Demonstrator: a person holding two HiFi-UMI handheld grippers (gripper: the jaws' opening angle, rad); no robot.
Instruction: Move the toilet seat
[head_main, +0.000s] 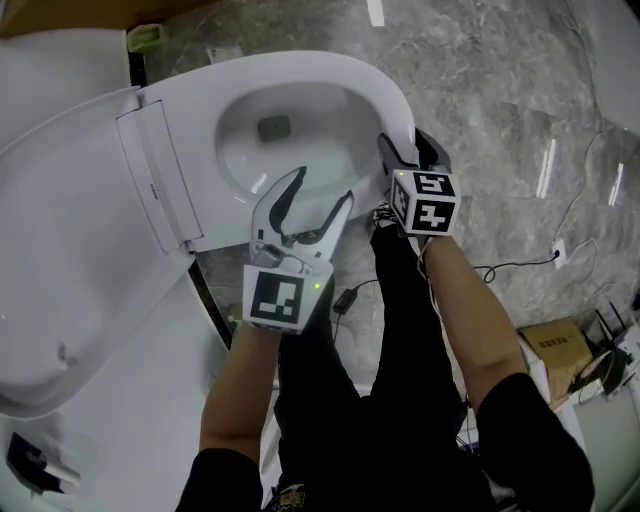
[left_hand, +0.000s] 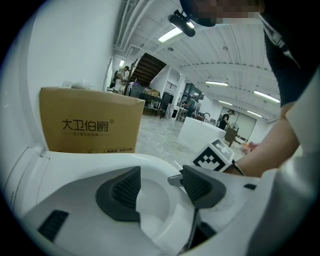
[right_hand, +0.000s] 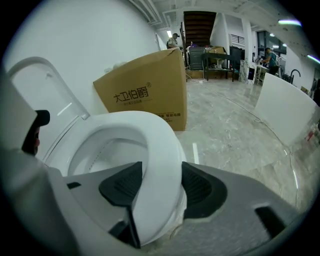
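The toilet seat (head_main: 385, 90) lay down flat on the bowl (head_main: 250, 150). The lid (head_main: 70, 250) stood open at the bowl's 9 o'clock in the head view.

The right gripper (head_main: 408, 150) sat on the seat ring at about 3 o'clock of the bowl. It was tilted steeply down, and its marker cube (head_main: 430, 205) faced the camera. In the right gripper view its jaws straddled the ring. One dark pad (right_hand: 122, 187) lay against the ring's inner edge and the other against its outer edge, so the right gripper (right_hand: 160, 186) gripped the toilet seat (right_hand: 150, 135) across its width.

The left gripper (head_main: 315, 195) hung over the ring's near side, at roughly 6 o'clock of the bowl. Its jaws were spread wide and its own marker cube (head_main: 275, 297) sat below them. In the left gripper view the left gripper (left_hand: 162, 187) held nothing. The white curve of the seat showed through the gap beyond the pads, and neither pad pressed on it. The right gripper's cube (left_hand: 215, 157) appeared at 2 o'clock of those jaws.

A brown cardboard box (right_hand: 145, 95) stood on the grey marble floor (head_main: 500, 80) past the toilet, at 12 o'clock in the right gripper view. A black cable (head_main: 520, 265) trailed over the floor at 4 o'clock of the right gripper.
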